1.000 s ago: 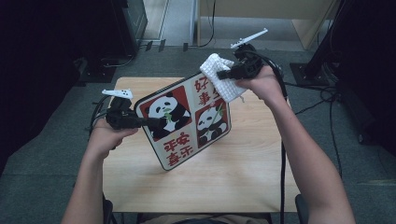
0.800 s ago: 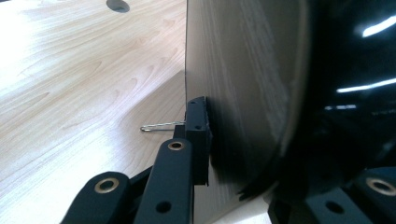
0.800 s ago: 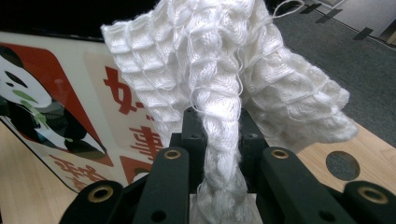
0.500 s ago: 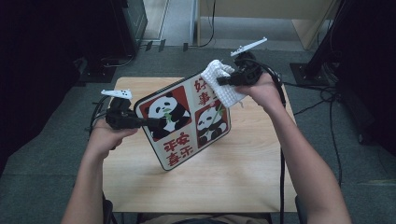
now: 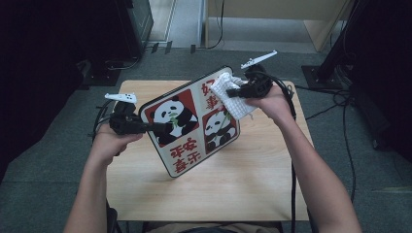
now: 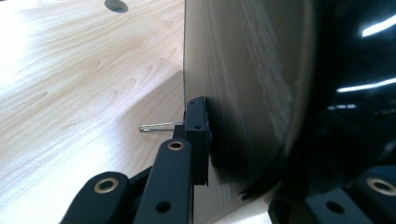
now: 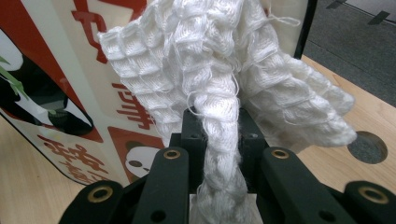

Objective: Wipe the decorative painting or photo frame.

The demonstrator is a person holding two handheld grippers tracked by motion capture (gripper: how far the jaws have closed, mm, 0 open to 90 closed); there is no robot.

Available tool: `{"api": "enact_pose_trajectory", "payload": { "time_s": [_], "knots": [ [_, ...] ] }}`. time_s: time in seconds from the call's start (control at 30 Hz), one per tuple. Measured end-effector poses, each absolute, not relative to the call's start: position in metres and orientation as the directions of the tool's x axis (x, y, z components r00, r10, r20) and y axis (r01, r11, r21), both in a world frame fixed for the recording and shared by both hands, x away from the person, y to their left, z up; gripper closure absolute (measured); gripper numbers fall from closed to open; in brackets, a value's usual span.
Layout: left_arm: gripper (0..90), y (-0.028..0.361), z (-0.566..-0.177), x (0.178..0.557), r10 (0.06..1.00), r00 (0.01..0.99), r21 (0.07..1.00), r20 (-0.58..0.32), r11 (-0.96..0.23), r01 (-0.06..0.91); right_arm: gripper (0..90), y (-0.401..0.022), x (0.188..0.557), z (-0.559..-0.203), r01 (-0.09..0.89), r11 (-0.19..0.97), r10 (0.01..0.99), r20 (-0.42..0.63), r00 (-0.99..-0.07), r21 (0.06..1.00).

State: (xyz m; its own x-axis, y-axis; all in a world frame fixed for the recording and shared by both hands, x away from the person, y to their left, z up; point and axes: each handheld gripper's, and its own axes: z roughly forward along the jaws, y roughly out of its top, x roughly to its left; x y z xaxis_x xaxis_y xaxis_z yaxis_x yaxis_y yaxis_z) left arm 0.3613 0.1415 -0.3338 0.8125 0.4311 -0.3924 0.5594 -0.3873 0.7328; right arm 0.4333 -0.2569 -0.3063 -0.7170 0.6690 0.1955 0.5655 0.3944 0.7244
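A square board printed with pandas and red characters (image 5: 192, 121) stands tilted above the wooden table (image 5: 252, 189). My left gripper (image 5: 163, 127) is shut on the board's left edge; in the left gripper view the board's wood-grain back (image 6: 243, 79) sits between the black jaws. My right gripper (image 5: 234, 91) is shut on a white waffle-weave cloth (image 5: 233, 97), pressed against the board's upper right part. In the right gripper view the cloth (image 7: 219, 70) bunches up from between the jaws, in front of the board's printed face (image 7: 60, 93).
A round cable hole (image 7: 368, 147) is cut into the table near the right gripper. Cables (image 5: 335, 107) trail off the table's right side onto the grey floor. Dark equipment (image 5: 131, 19) stands beyond the far edge.
My right gripper and the cloth have slid down the board's face, from its top corner toward the upper right panel. The left gripper and the board have stayed put.
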Motion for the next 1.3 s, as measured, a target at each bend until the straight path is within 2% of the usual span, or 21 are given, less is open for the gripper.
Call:
{"api": "enact_pose_trajectory", "payload": {
  "time_s": [1.3],
  "knots": [
    [77.6,0.14,-0.333,0.359,0.427,0.824,0.743,-0.374,-0.394,0.541,78.9,-0.27,0.418,-0.372,0.613,0.37,0.672,0.255,-0.696,0.698]
  ]
}}
